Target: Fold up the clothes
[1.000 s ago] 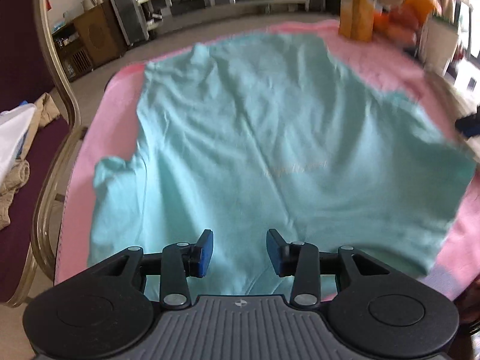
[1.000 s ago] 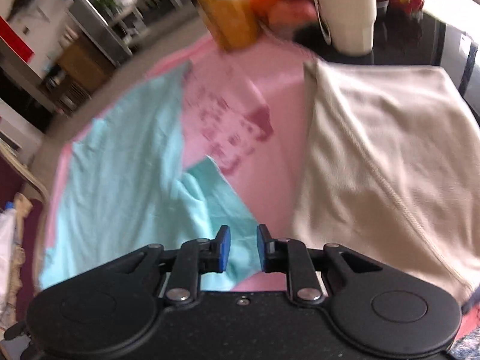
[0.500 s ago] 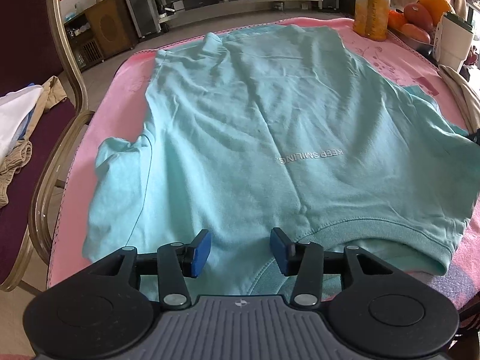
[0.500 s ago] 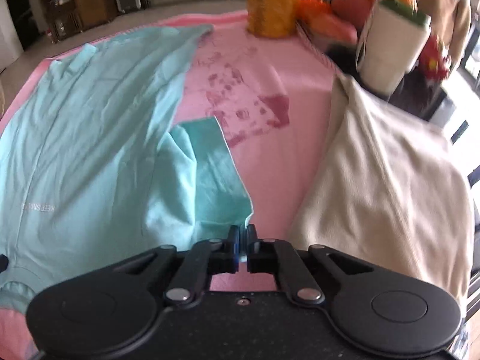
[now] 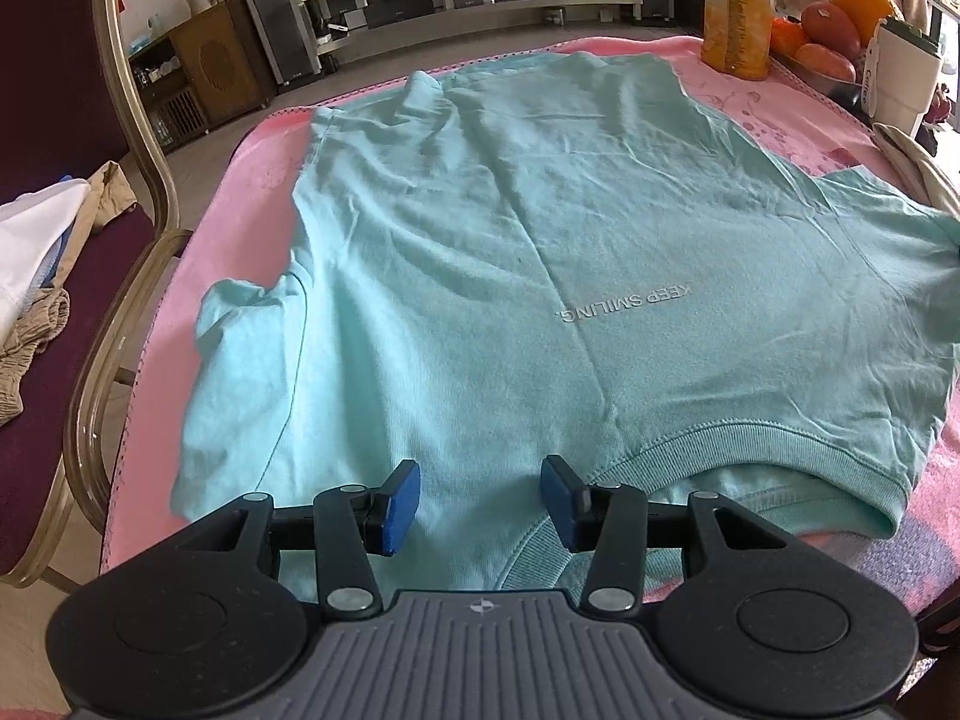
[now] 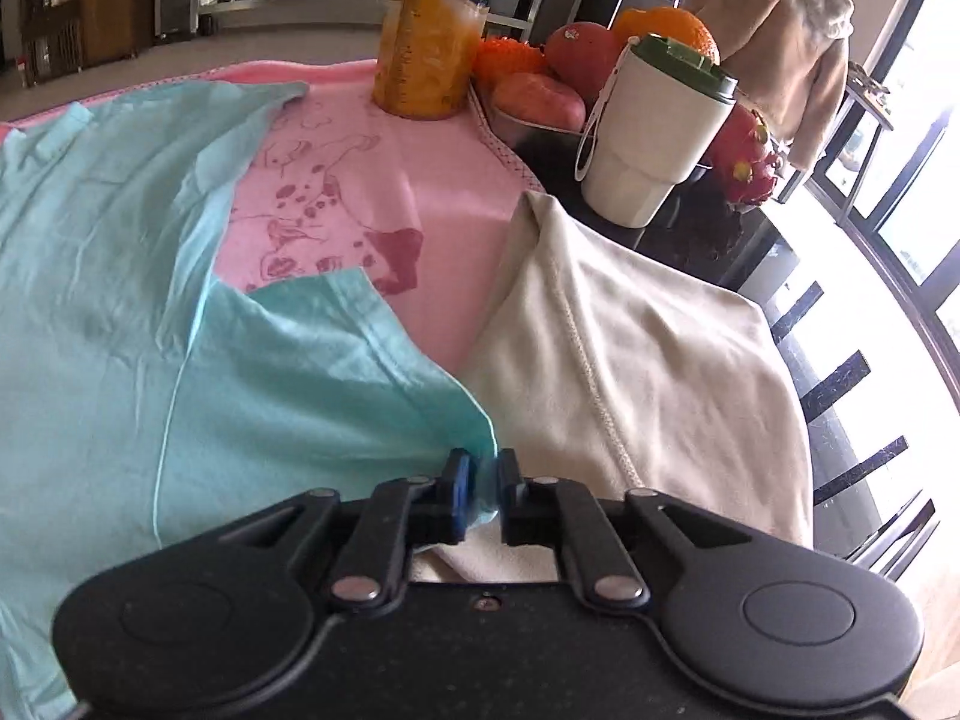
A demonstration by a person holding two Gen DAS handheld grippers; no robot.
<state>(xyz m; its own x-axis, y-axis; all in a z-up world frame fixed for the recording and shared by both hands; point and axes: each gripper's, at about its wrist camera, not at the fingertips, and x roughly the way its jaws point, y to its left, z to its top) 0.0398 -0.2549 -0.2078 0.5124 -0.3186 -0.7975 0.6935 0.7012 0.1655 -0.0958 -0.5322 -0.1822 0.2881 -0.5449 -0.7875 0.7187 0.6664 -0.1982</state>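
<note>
Sleeve corner lifted since 0.5 s ago; right gripper [image 6: 483, 486] clamps that thin knit. Left gripper [image 5: 480, 501] wide. Teal T-shirt [image 5: 540, 276] long axis runs bottom-to-top, ribbed collar at bottom.

Matt teal knit T-shirt [image 5: 540, 252], ribbed collar, pink cloth table cover [image 6: 420, 180], glossy plastic cup [image 6: 648, 138]

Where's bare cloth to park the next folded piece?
One bare pink patch, bordered by the teal shirt, beige garment and orange bottle. A narrow pink strip by the chair. Crowded behind: fruit, white cup.
</note>
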